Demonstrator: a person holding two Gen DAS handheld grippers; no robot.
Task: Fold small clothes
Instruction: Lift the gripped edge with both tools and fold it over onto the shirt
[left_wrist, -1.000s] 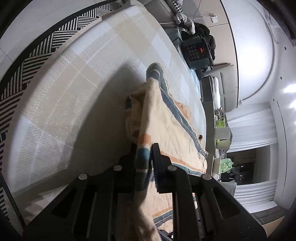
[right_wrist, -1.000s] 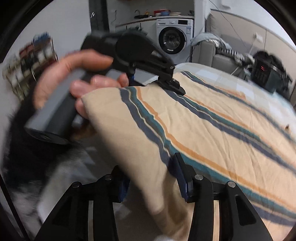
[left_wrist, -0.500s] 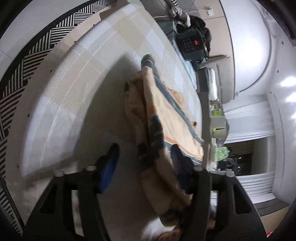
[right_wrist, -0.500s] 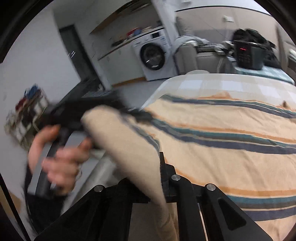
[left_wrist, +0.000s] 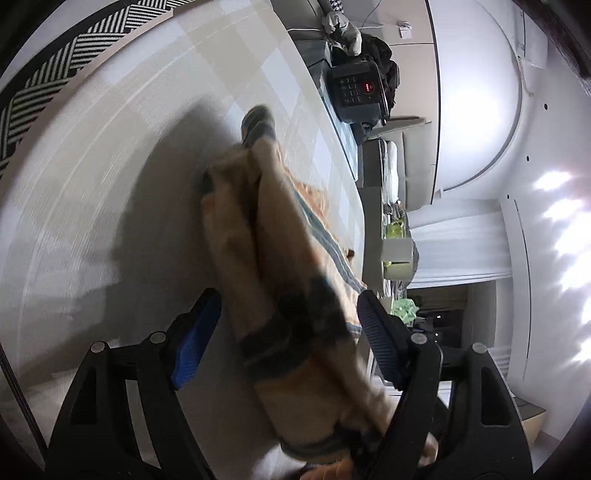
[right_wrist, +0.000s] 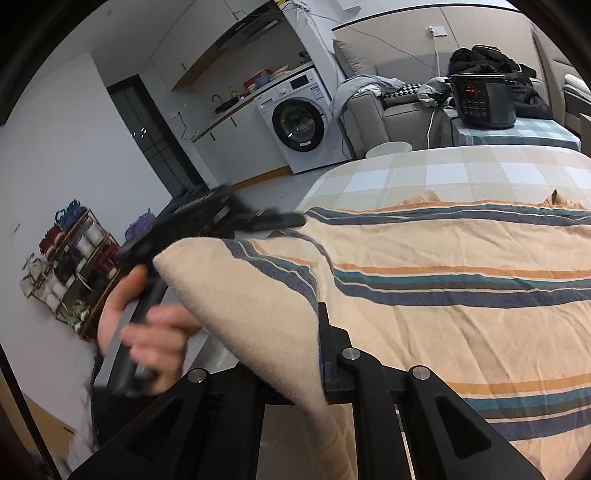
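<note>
On the table covered by a pale checked cloth of beige, white and light blue squares, a cream knitted garment with orange, teal and navy stripes lies spread over the near part, reaching from the table's left edge off toward the right of the right wrist view. Its far hem runs roughly parallel to the table's far edge, with a bare band of checked cloth between them. The near left corner of the garment is lifted and folded over. The right gripper is clenched tight on that raised fold, the cloth pinched between its black fingers and hanging down in front of them.

In the left wrist view the left gripper stands spread wide, its jaws having just been opening; a bunched, blurred ridge of the same garment runs between the blue-padded fingers, and neither pad presses on it. To the left of that ridge the tablecloth is bare right out to its curved rim, with a black-and-white zigzag rug beyond.

The left hand on the gripper's grey handle is beside the table's left edge, over open floor. A white front-loading washing machine stands well beyond the table, and a dark electric cooker with a red display sits on a separate checked surface past the far edge.
</note>
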